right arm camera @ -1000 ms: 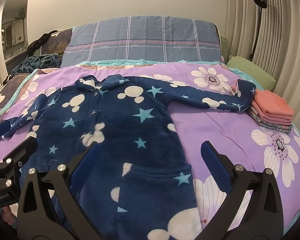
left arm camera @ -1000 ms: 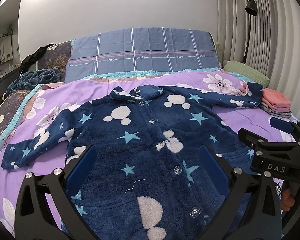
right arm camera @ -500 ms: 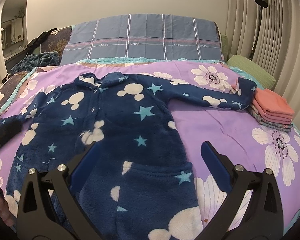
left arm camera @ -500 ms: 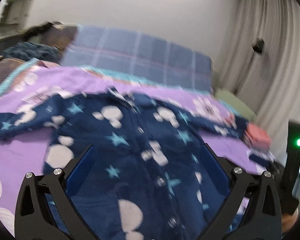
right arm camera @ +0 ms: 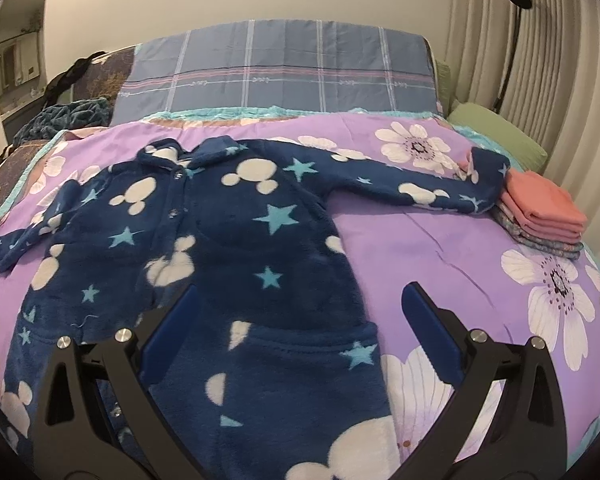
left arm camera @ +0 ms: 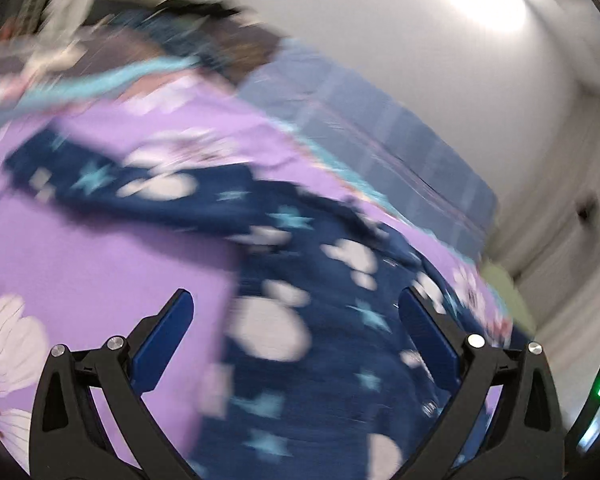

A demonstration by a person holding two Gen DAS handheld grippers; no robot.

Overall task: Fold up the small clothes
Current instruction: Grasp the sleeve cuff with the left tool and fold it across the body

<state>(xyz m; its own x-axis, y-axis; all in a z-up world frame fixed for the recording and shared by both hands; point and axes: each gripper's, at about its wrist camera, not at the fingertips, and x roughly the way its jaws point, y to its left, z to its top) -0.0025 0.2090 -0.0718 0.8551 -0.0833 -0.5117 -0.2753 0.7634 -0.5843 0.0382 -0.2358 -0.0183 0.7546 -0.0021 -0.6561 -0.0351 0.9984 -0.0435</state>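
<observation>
Spread flat on bed (right arm camera: 440, 248) for folding: pajama top (right arm camera: 228, 248); left tongs (left arm camera: 296, 316), right tongs (right arm camera: 300, 308) released above it.

Heavy motion blur smears the tilted left wrist view, with white glare on the pale painted wall (left arm camera: 480, 4). The right wrist view is sharp and evenly lit, bowed and dark-cornered by fisheye.

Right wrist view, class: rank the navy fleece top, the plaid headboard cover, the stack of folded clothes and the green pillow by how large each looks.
1. navy fleece top, though it lies nearest the camera
2. plaid headboard cover
3. stack of folded clothes
4. green pillow, partly hidden, so close to the stack and unsure
</observation>
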